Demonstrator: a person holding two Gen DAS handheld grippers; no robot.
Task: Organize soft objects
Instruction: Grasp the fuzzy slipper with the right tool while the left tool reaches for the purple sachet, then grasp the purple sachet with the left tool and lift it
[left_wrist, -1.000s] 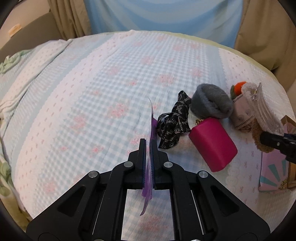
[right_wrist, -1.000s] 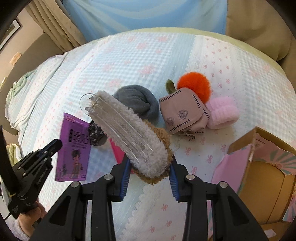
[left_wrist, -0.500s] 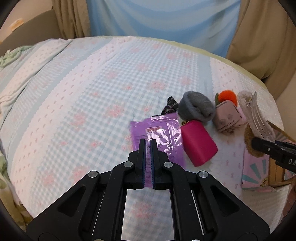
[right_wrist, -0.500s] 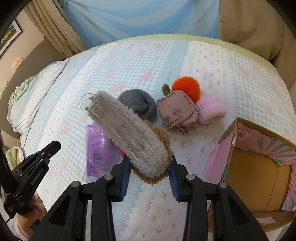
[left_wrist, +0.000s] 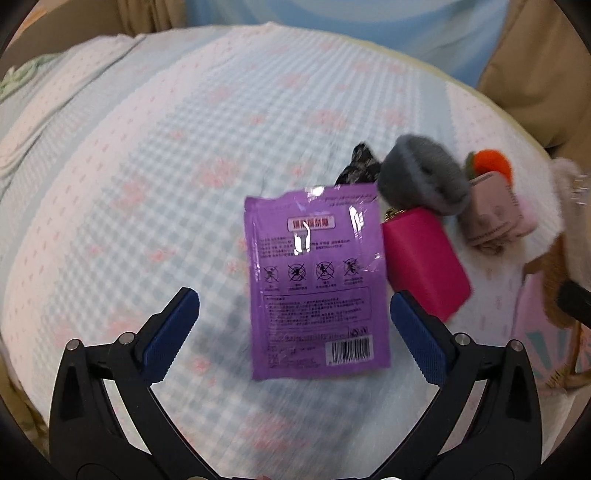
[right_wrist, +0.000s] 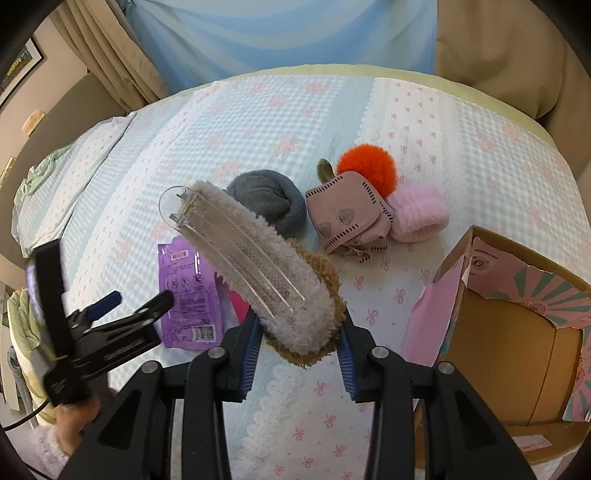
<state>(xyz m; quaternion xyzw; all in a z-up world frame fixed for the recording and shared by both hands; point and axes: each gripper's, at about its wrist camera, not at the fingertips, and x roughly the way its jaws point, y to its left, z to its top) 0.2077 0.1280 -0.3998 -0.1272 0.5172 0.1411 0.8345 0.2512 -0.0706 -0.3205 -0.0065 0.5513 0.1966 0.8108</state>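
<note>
Lying lengthwise, purple packet (left_wrist: 317, 280) barcode-nearest.

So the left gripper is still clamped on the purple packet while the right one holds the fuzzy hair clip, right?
Not quite. In the left wrist view the left gripper has its jaws wide open, and the purple packet lies free on the bedspread. The right gripper does hold the fuzzy hair clip.
</note>
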